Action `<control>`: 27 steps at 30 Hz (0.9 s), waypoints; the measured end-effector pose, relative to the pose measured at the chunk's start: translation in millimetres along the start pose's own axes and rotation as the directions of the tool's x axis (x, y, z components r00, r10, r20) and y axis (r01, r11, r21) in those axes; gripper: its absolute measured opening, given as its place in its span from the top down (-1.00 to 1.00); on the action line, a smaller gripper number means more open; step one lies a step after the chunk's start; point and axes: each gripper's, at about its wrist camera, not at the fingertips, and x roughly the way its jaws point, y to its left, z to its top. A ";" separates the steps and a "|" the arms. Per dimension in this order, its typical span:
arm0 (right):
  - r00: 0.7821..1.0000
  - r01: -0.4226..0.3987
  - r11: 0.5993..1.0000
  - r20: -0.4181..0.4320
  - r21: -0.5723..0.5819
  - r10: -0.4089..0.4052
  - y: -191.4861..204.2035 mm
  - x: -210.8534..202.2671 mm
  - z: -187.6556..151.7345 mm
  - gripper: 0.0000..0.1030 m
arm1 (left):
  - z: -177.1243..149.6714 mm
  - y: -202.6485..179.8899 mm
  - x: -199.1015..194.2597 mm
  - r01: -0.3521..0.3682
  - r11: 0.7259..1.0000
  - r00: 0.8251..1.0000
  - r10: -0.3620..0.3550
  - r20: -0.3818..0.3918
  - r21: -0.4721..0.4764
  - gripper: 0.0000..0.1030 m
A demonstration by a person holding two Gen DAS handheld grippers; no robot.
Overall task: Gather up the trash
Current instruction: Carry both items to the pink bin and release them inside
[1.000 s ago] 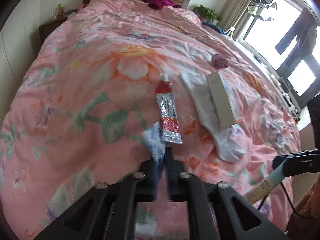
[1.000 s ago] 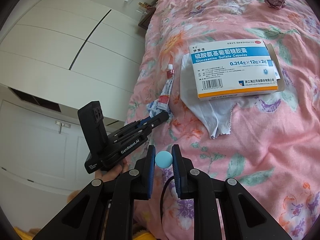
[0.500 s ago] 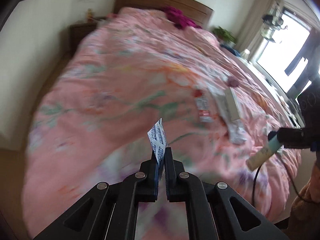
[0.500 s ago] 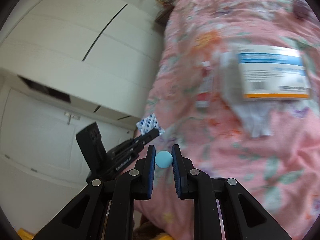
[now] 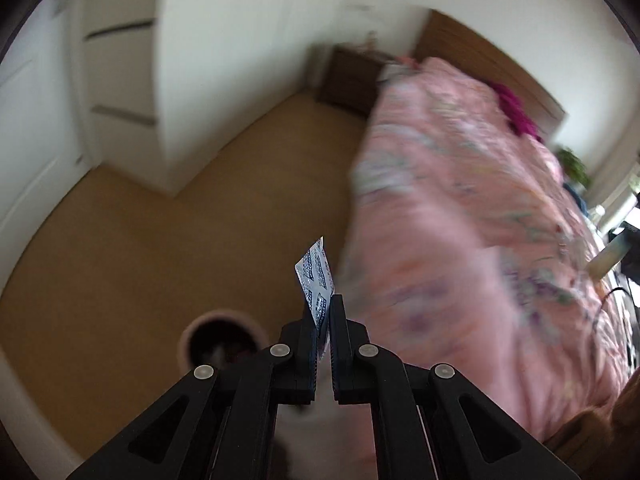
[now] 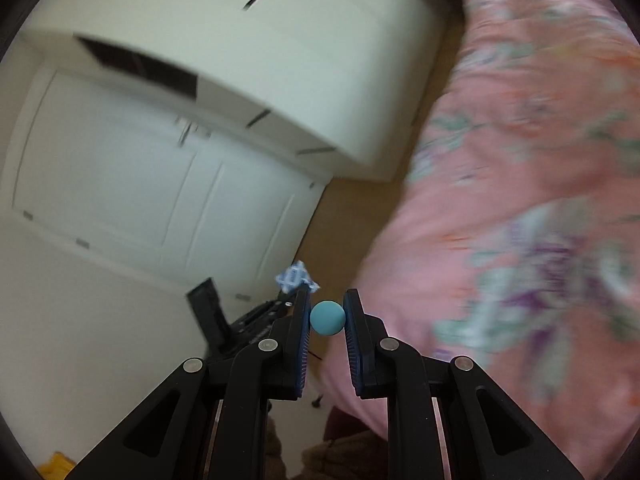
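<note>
Beside the bed [image 5: 460, 220], over brown floor [image 5: 160, 260].
Left tool [image 5: 322, 312] clamped on blue-white sachet [image 5: 316, 280], near round bin [image 5: 220, 338]; right tool [image 6: 327, 312] pinching blue-tipped stick [image 6: 327, 317].

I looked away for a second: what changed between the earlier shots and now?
The left claw lifted the blue-and-white wrapper off the pink quilt and swung away from the bed, over the floor beside the round bin. The right claw swung the same way. Both grips stayed: wrapper left, blue-tipped stick right.
</note>
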 end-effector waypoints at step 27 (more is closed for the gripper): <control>0.964 0.099 0.995 -0.248 -0.007 -0.097 13.1 231.8 26.3 0.65 | -73.1 138.9 189.9 -0.126 0.986 0.946 0.087 -0.312 -0.109 -0.82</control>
